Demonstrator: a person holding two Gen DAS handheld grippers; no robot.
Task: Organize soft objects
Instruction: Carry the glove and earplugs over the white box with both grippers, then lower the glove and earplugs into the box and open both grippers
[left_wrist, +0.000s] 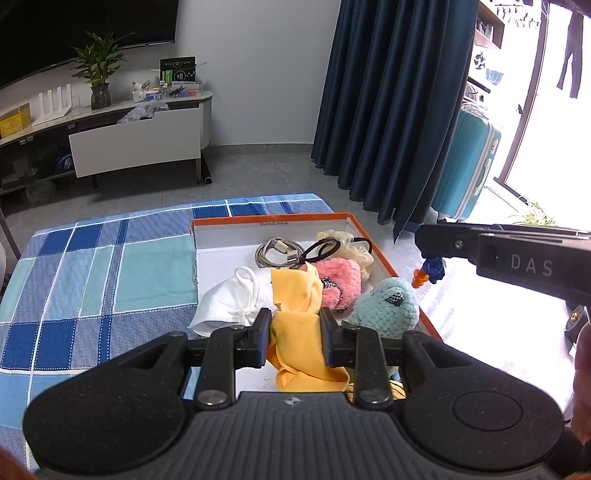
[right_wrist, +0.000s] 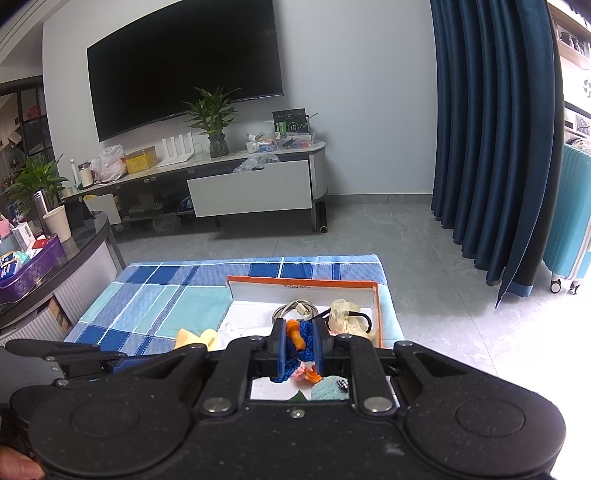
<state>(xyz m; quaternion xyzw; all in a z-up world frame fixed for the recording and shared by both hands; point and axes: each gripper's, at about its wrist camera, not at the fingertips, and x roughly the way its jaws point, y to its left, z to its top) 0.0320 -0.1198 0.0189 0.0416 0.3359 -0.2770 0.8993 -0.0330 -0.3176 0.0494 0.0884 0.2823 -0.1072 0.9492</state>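
My left gripper (left_wrist: 295, 325) is shut on a yellow cloth (left_wrist: 295, 295), which hangs over the near part of an orange-rimmed white box (left_wrist: 354, 221). Inside the box lie a white face mask (left_wrist: 229, 299), a pink plush (left_wrist: 338, 282), a pale blue plush (left_wrist: 388, 304), a coiled grey cable (left_wrist: 277, 253), black hair ties (left_wrist: 325, 249) and a cream scrunchie (left_wrist: 354, 247). My right gripper (right_wrist: 300, 341) is shut on a blue and orange knitted toy (right_wrist: 304, 339) above the box (right_wrist: 376, 306). It reaches in from the right in the left wrist view, the toy (left_wrist: 432, 271) dangling beyond the box's right rim.
The box sits on a blue checked cloth (left_wrist: 92, 266) over a low table. A TV stand (right_wrist: 251, 184) lines the far wall, dark blue curtains (right_wrist: 491, 147) and a teal suitcase (left_wrist: 469, 162) stand to the right. A cluttered round table (right_wrist: 55, 251) is at left.
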